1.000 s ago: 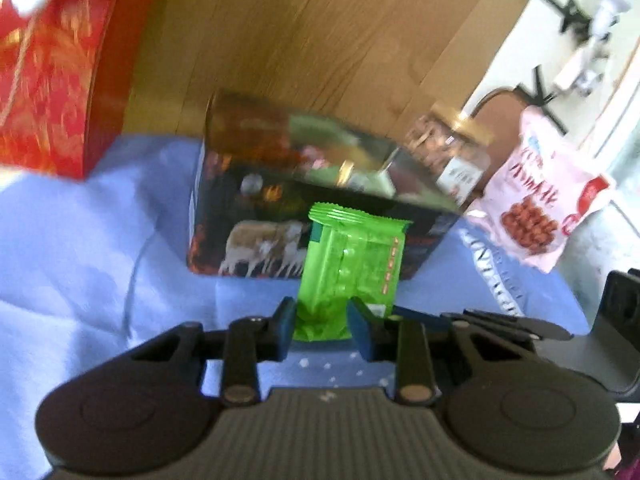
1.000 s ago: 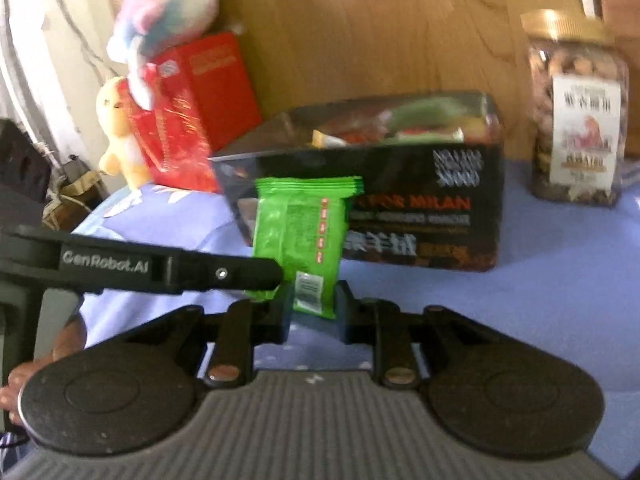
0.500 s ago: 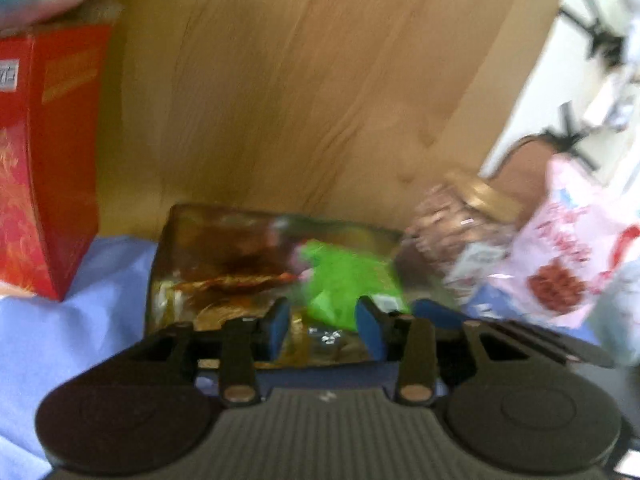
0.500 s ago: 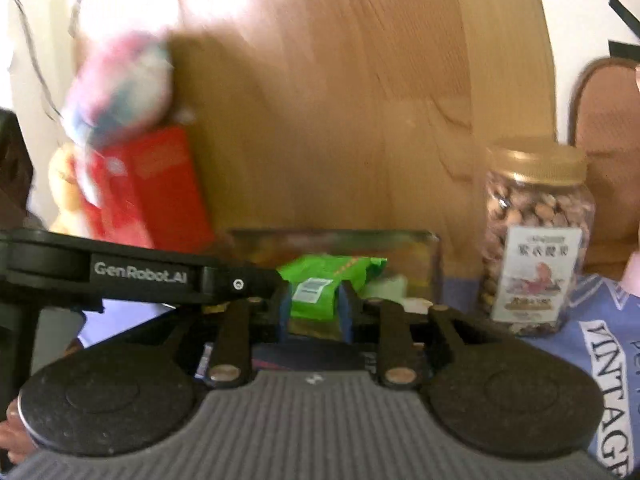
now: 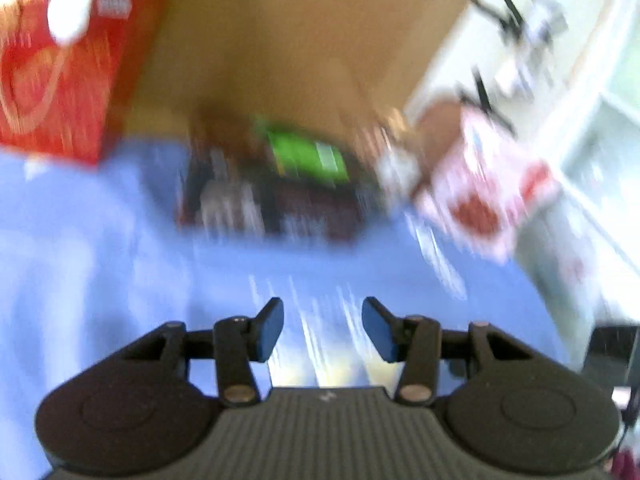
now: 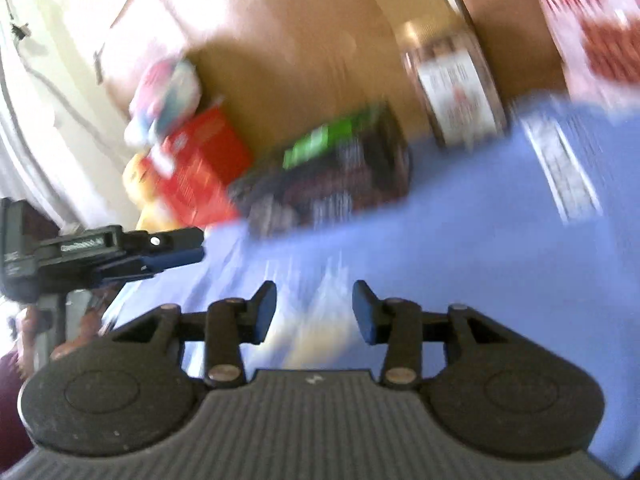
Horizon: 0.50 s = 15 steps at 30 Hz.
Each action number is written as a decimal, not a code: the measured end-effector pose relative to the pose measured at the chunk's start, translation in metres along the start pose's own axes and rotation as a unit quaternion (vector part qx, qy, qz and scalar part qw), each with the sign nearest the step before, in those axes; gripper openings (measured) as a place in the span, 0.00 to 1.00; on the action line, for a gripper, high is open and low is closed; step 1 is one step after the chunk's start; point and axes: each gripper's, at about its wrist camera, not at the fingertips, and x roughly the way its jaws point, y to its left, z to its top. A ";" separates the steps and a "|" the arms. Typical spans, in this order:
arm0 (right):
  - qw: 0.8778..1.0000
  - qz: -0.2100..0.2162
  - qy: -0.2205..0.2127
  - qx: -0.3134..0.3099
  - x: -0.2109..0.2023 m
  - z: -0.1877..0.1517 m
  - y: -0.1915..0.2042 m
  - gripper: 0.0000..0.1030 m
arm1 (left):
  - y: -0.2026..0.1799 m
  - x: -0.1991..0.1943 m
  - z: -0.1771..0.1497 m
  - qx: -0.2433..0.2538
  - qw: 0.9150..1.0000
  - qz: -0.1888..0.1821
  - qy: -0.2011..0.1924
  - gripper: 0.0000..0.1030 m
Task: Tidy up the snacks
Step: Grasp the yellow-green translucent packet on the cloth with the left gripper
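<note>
Comparing this moment with a second ago, the green snack packet (image 5: 306, 158) is no longer seen between either pair of fingers; it is now seen lying on top of the contents of the dark open box (image 5: 276, 196), which stands on the blue cloth (image 5: 100, 240) against the wooden board (image 5: 288, 40). The left gripper (image 5: 323, 330) and the right gripper (image 6: 314, 312) are both shown empty, their jaws opening with nothing between them, and both are drawn back from the box, so that bare cloth fills the space ahead of the fingers. From this it may be judged that one packet has been stowed and that the next snack is to be fetched.

Both views are heavily smeared by motion, so the packet's exact lie in the box cannot be settled; it appears flat and slightly tilted.

In the left wrist view the red carton (image 5: 60, 76) is shown at the upper left and the pink snack bag (image 5: 484, 196) to the right of the box. In the right wrist view alone, the nut jar (image 6: 452, 84) is made out clearly beside the box, a yellow plush toy (image 6: 138, 178) is shown by the red carton, and the left gripper is seen from the side, held out over the cloth by a hand (image 6: 30, 322) at the frame's left edge.
</note>
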 end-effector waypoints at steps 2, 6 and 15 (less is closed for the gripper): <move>1.000 0.003 0.018 0.012 -0.018 -0.028 0.001 0.45 | -0.008 -0.002 -0.028 0.006 0.999 -0.017 0.035 0.43; 0.998 0.029 0.025 0.043 -0.044 -0.062 0.011 0.44 | -0.021 -0.003 -0.058 0.011 0.996 -0.053 0.068 0.43; 0.995 0.056 0.027 0.084 -0.017 -0.066 0.027 0.29 | -0.050 -0.003 -0.081 0.043 0.995 -0.056 0.067 0.53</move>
